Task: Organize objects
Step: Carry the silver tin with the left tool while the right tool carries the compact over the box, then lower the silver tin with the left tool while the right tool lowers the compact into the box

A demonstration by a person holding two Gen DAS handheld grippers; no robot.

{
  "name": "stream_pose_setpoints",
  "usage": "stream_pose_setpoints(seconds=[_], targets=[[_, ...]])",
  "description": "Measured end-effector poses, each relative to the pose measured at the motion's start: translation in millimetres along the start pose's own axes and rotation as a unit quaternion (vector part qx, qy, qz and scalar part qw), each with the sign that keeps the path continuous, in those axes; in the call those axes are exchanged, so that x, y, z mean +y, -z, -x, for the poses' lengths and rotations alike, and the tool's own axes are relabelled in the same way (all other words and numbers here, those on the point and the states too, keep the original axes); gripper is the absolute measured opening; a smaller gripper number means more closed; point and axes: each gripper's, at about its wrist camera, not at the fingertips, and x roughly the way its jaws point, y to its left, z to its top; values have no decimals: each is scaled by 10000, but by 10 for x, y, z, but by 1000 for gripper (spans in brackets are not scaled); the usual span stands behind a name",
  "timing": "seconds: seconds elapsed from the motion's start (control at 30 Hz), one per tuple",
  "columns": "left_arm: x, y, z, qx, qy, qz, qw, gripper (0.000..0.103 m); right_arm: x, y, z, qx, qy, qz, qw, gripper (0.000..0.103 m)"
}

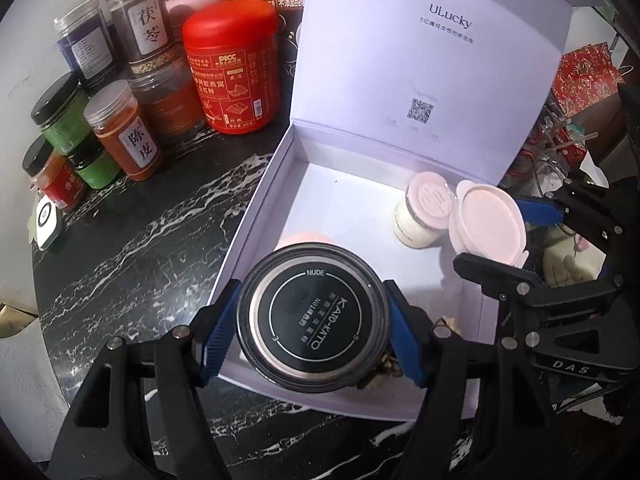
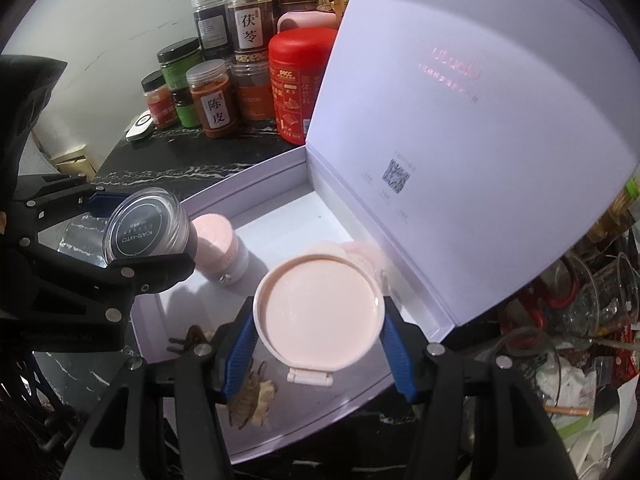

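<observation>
Two jars (image 1: 314, 318) between gripper (image 1: 312, 332) pads

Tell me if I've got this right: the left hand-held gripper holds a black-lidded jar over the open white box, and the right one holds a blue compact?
Not quite. The compact in the right hand-held gripper is pale pink, not blue; only the gripper's pads are blue, as the right wrist view shows. The rest stands: the left hand-held gripper holds the black-lidded jar over the open white box.
</observation>
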Motion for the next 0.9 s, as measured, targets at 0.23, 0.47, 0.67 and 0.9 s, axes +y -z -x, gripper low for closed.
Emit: stream_pose_setpoints(seconds=[0.23,0.47,0.67,0.9], targets=[[48,-97,-105,9,19,58,10000,67,-98,-81,-92,9,28,-66,10000,59],[17,-143,-247,42,46,16,10000,67,-166,-143,-192,26,79,-100,9999,59],[9,-193,-340,17,97,-9,10000,67,-238,-158,-270,59,129,-170,9998,59],[18,-212,-413,-19,158,24,9999,67,-280,-147,-350,103,128,-222,9996,59]])
